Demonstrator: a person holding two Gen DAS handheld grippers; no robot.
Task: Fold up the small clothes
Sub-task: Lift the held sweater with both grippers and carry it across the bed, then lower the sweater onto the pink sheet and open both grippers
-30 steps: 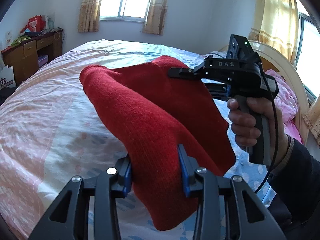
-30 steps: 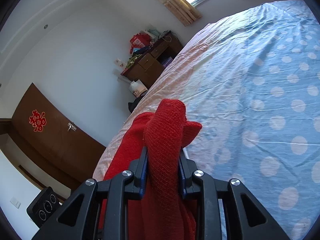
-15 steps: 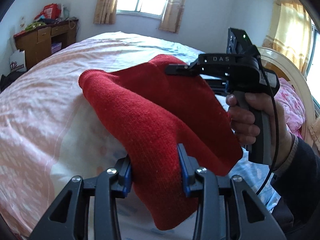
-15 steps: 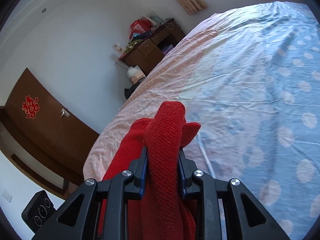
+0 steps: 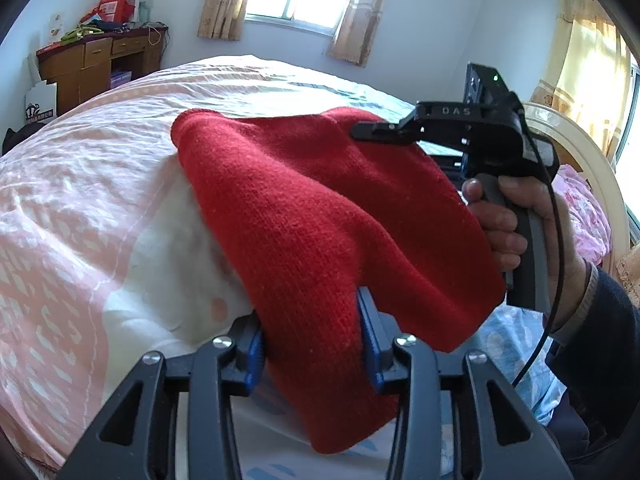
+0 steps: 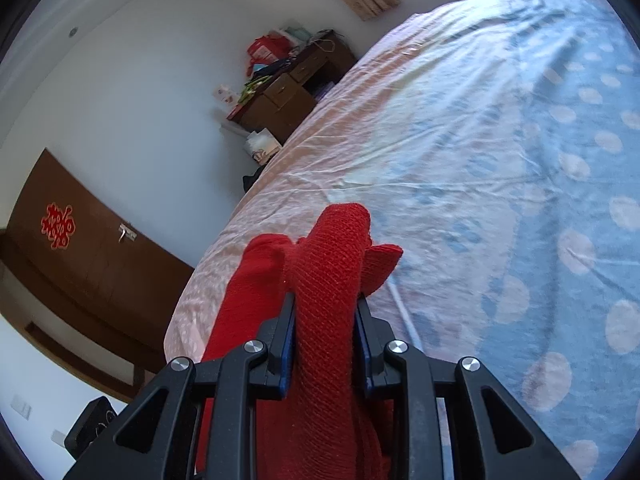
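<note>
A red knit garment (image 5: 320, 220) hangs stretched between both grippers just above the bed (image 5: 80, 200). At the bottom of the left wrist view, my left gripper (image 5: 310, 328) grips its near edge; the jaws are opening, with the blue pads still against the knit between them. My right gripper (image 5: 372, 132), held by a person's hand (image 5: 504, 216), pinches the far right edge. In the right wrist view, the right gripper (image 6: 325, 312) is shut on a bunched fold of the garment (image 6: 332, 248), which sticks up past the fingertips. The garment's underside is hidden.
The bed sheet (image 6: 500, 140) is pink on one side and blue with pale dots on the other. A wooden desk (image 5: 100, 64) piled with things stands by the far wall. A curved headboard (image 5: 580, 152) and pink bedding (image 5: 588, 208) lie to the right. A brown door (image 6: 80, 248) is on the left.
Both grippers have sunk with the red garment, which now hangs closer to the sheet. The left gripper's pads stand slightly wider apart around the knit.
</note>
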